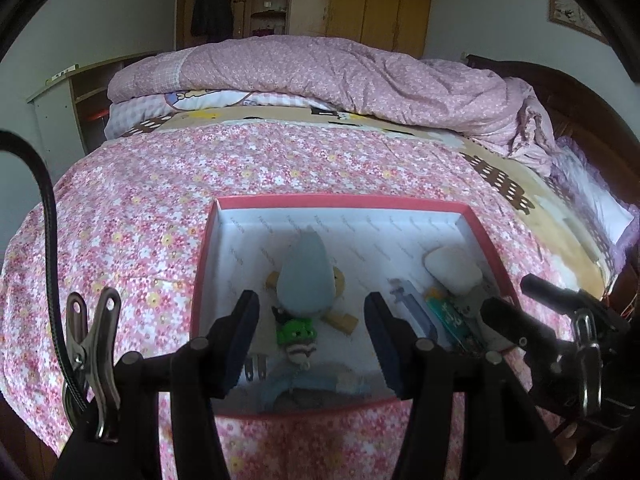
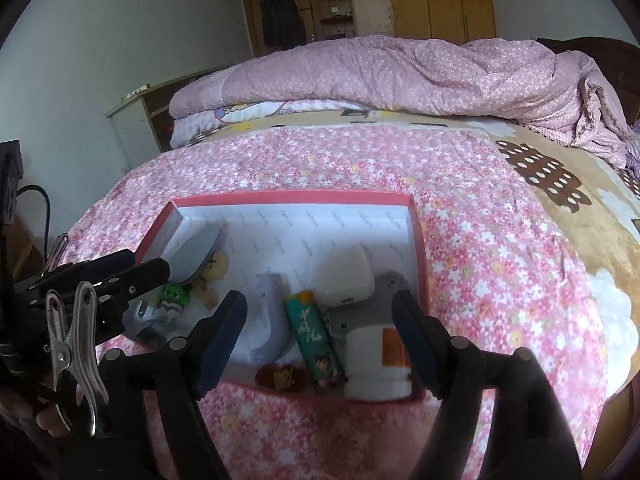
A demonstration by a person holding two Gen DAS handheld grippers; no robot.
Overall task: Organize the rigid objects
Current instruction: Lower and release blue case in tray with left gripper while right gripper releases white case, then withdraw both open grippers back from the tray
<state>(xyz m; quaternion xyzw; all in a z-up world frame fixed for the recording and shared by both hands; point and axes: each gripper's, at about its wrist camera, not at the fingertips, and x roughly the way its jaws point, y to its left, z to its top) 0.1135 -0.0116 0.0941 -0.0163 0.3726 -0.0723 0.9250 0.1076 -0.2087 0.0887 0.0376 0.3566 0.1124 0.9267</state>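
A metal clip hangs at the far left of the left wrist view, beside the left gripper, whose jaws stand wide apart with nothing between them, poised over the near left part of a shallow red box with a white lining. Between its fingers lies one doll with a pale blue hat, its long axis running away from the camera, hat tip pointing toward the far wall of the box; just nearer lies one small green figure. Further right, one slim blue-grey item lies at a slant, its narrow end pointing to the far left; what it is cannot be told. Beside it is one green lighter, long axis running nearly front to back, then one white rounded block against the right wall. The right gripper is likewise spread wide and empty, above the near right part of the box, framing the lighter and one white bottle with an orange label that lies on its side, long axis front to back. One small red-brown trinket sits against the near wall. The box rests on a pink floral bedspread; a rumpled pink quilt is heaped at the far side of the bed, with wooden wardrobes along the wall behind.
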